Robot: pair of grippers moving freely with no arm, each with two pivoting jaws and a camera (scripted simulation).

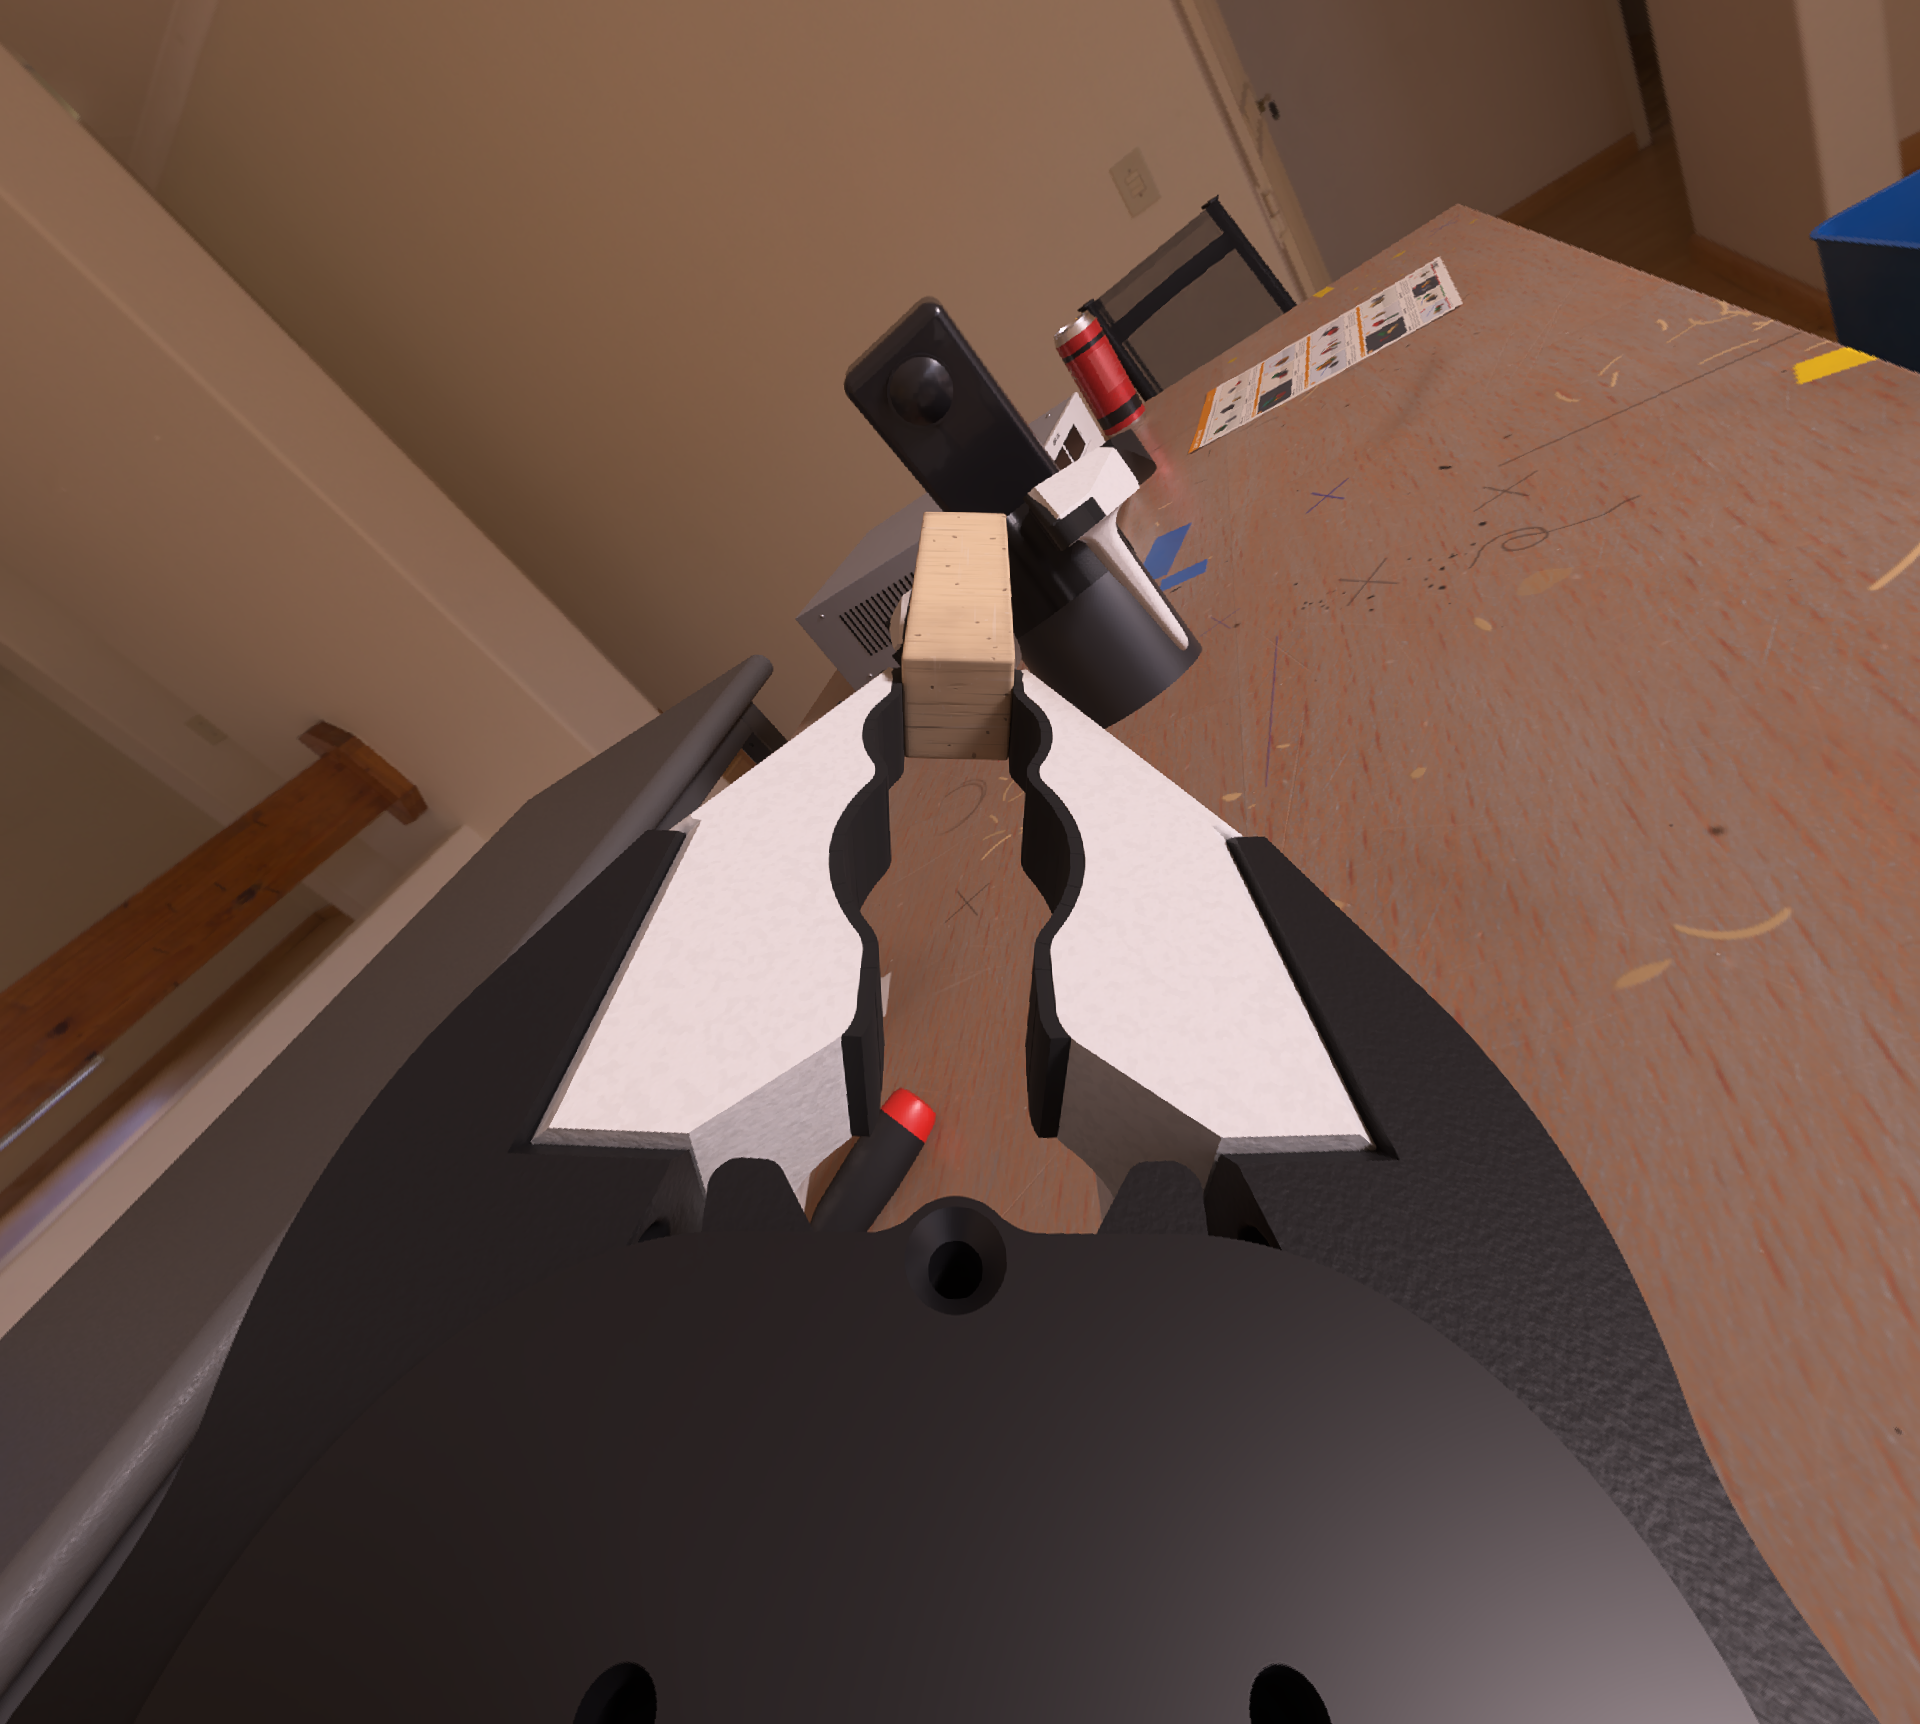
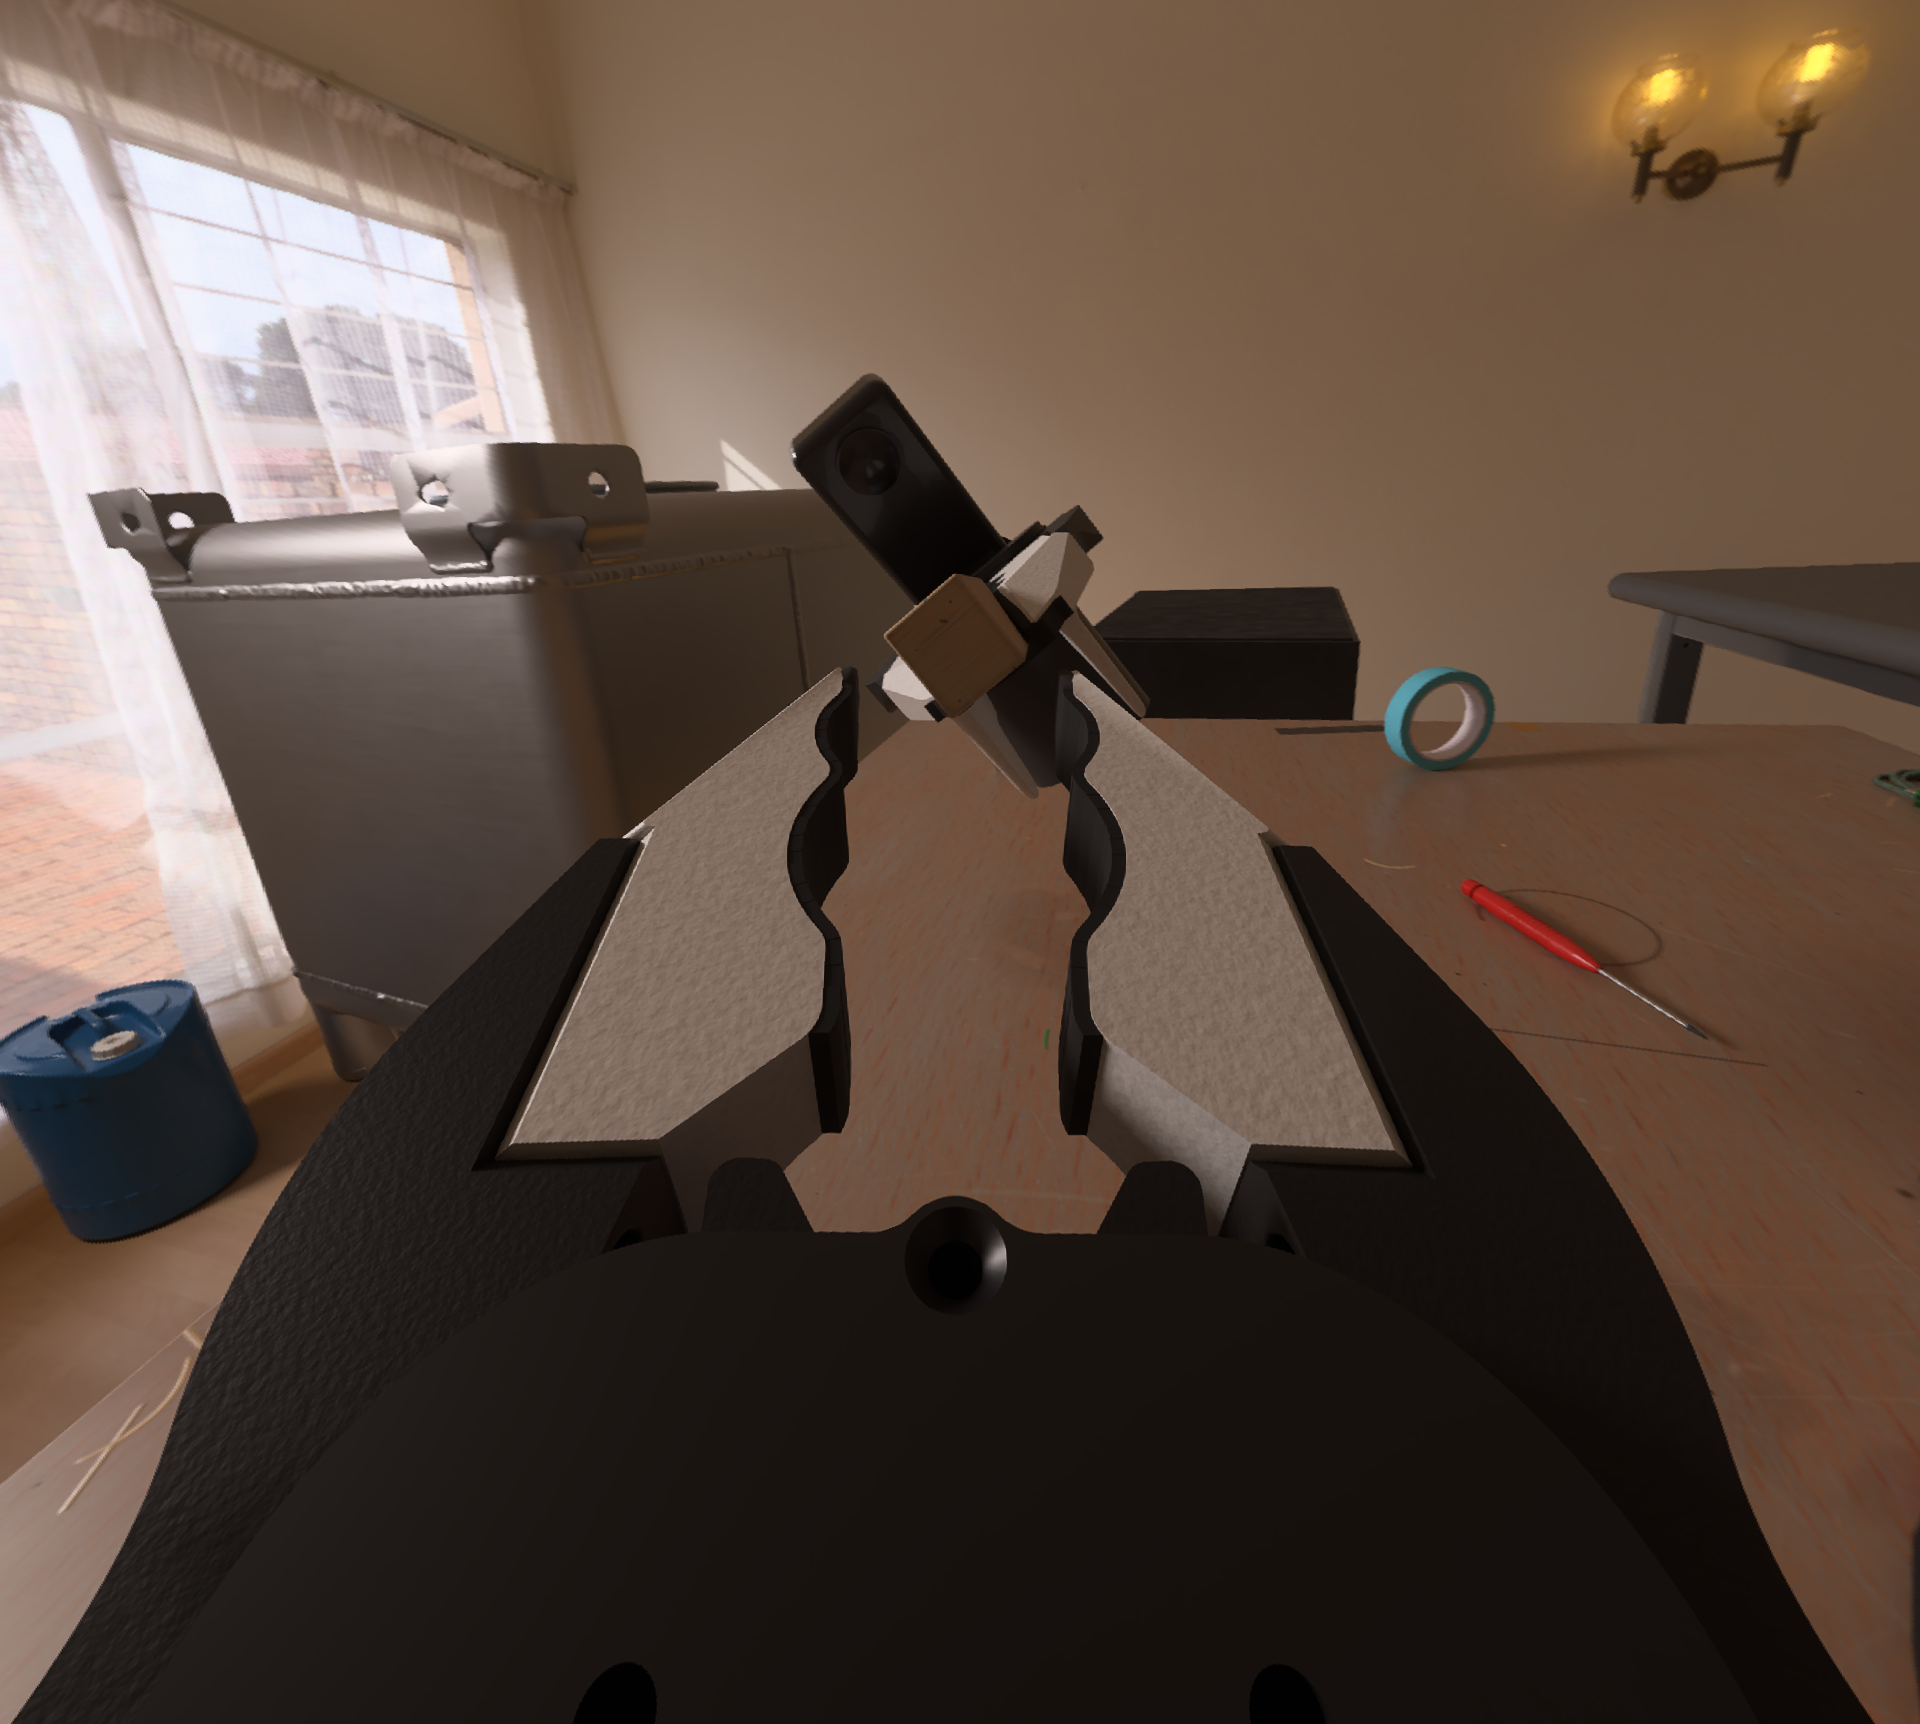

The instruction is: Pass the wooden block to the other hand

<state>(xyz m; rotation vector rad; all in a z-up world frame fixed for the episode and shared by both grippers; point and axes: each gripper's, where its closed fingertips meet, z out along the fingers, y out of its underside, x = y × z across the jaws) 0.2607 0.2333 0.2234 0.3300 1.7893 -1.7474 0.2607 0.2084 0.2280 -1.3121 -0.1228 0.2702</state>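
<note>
The wooden block (image 1: 957, 625) is a pale oblong. My left gripper (image 1: 956, 698) is shut on its near end and holds it above the table (image 1: 1558, 791). My right gripper (image 1: 1112, 531) faces it from just behind and to the right of the block, partly hidden by it. In the right wrist view, my right gripper (image 2: 966, 687) is open and empty. The block (image 2: 951, 635) sits just beyond its fingertips, clamped in the tilted left gripper (image 2: 977, 646). I cannot tell whether the right fingers reach around the block.
A red can (image 1: 1099, 370), a printed sheet (image 1: 1330, 349) and a blue bin (image 1: 1875, 272) are on the far table. A teal tape roll (image 2: 1439, 718) and a red screwdriver (image 2: 1538, 942) lie to the right. A grey metal container (image 2: 499, 687) stands left of the table.
</note>
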